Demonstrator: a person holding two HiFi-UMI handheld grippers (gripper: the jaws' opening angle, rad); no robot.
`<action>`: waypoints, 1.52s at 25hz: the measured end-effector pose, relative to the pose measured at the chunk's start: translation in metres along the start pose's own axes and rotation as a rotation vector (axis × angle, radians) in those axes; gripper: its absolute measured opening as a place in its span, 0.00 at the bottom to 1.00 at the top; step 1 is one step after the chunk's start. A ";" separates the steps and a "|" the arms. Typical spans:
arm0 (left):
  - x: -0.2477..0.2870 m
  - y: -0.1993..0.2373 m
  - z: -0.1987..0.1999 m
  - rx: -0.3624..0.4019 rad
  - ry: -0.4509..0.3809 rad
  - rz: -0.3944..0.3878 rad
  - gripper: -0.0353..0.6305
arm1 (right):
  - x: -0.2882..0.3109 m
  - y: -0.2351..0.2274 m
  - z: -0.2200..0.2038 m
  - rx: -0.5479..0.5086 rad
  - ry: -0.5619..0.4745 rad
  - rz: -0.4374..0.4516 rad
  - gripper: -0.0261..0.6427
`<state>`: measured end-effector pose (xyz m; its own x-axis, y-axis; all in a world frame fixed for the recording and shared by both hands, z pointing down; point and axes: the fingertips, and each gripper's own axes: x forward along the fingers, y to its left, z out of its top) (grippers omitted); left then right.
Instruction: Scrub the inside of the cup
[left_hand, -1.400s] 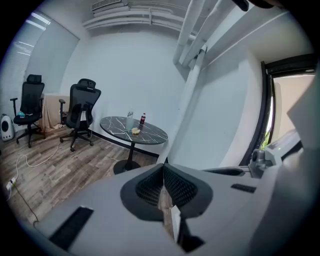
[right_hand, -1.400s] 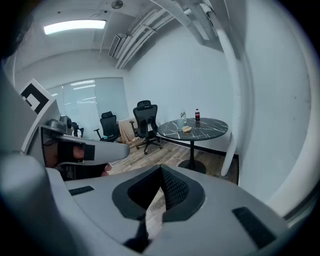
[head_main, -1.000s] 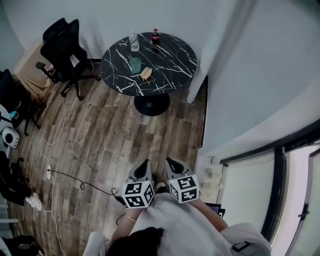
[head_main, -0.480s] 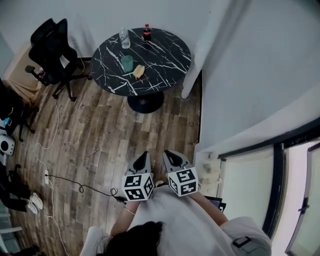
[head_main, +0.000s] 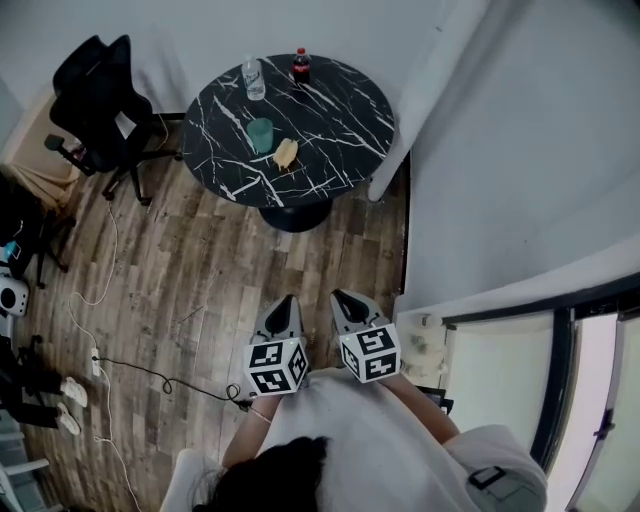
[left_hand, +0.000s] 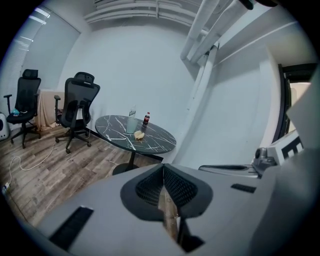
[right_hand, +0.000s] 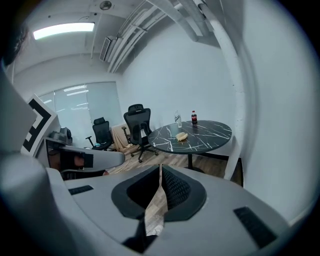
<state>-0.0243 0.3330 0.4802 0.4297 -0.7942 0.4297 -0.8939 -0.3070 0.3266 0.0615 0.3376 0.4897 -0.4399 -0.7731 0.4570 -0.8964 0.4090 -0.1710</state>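
I bring left tongs (head_main: 286, 303) and right tongs (head_main: 341, 297), both closed and empty, nearer the round black marble worktop (head_main: 330, 110). The pale green cup (head_main: 261, 133) stands on it at 12 o'clock, well apart. Scrubbing not begun.

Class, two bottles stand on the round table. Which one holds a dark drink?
The red-capped cola bottle, on the right in the head view; the other bottle beside it is clear.
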 end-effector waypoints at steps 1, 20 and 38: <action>0.005 0.003 0.005 0.004 0.001 -0.003 0.07 | 0.006 -0.001 0.003 0.004 0.001 -0.002 0.10; 0.095 0.073 0.076 0.044 0.048 -0.084 0.07 | 0.116 -0.021 0.048 0.145 0.046 -0.081 0.10; 0.115 0.129 0.109 -0.001 0.037 -0.131 0.07 | 0.160 -0.020 0.068 0.312 0.006 -0.149 0.10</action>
<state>-0.1038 0.1449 0.4795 0.5473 -0.7272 0.4143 -0.8297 -0.4065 0.3825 0.0054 0.1725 0.5069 -0.3038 -0.8095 0.5023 -0.9246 0.1234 -0.3604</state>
